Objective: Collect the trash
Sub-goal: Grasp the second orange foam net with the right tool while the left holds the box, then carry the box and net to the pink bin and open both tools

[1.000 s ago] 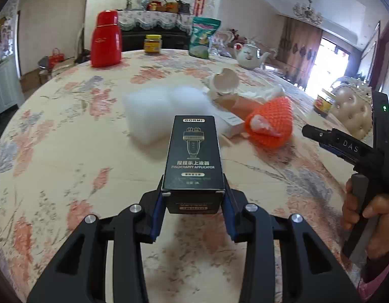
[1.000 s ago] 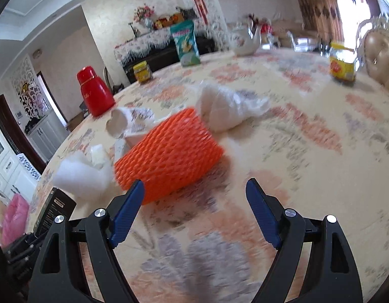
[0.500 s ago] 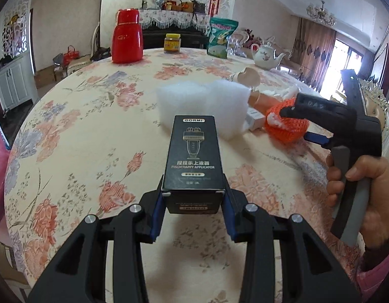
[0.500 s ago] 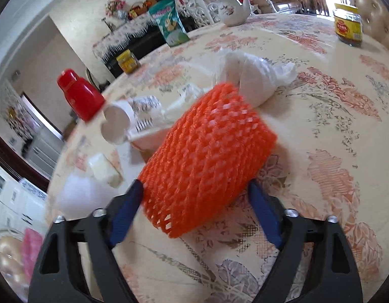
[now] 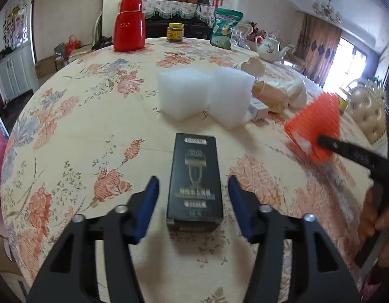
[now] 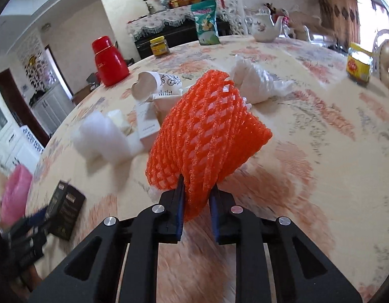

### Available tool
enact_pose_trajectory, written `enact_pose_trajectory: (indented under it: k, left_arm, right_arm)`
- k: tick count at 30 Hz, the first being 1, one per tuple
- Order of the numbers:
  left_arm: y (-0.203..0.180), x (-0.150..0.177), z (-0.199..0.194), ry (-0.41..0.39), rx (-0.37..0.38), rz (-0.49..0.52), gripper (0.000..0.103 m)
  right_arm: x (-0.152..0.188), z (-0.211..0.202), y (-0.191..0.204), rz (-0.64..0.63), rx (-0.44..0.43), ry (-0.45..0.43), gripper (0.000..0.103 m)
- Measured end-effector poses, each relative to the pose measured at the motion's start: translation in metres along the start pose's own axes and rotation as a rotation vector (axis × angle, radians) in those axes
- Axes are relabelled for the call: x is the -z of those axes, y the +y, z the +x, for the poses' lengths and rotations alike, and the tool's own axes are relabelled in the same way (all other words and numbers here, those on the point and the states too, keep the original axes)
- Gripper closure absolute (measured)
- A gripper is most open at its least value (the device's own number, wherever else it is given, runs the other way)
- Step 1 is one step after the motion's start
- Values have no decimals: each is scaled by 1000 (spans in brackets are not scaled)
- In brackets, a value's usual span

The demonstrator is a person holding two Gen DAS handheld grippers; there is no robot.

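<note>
Right gripper [image 6: 195,203] is closing, clenched on the orange foam net [image 6: 207,131], lifted off the tabletop [image 5: 93,116]. Left gripper [image 5: 193,197] is opening, pads clear of the black box [image 5: 194,184] (lying flat between them). Beyond the box: white foam blocks [image 5: 204,98], then a red flask [image 5: 128,24].

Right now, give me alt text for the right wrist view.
The right gripper is closing on an orange foam net, squeezing its near end above a floral tablecloth. Behind lie white foam blocks and a crumpled plastic bag.
</note>
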State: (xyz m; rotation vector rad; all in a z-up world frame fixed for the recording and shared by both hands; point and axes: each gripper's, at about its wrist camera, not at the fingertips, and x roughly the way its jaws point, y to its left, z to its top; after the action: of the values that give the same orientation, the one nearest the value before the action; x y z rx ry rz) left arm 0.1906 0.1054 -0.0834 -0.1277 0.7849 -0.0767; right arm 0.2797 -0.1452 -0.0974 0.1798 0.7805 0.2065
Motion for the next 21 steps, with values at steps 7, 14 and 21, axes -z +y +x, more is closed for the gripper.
enact_pose_trajectory:
  k: [7, 14, 21]
  left_arm:
    - [-9, -1, 0, -11, -21, 9, 64]
    - [-18, 5, -14, -62, -15, 30, 65]
    - [-17, 9, -39, -162, -36, 25, 65]
  right_arm:
    - [16, -28, -8, -62, -20, -26, 84]
    - [25, -39, -2, -95, -61, -42, 84]
    - [28, -40, 20, -150, -75, -58, 84]
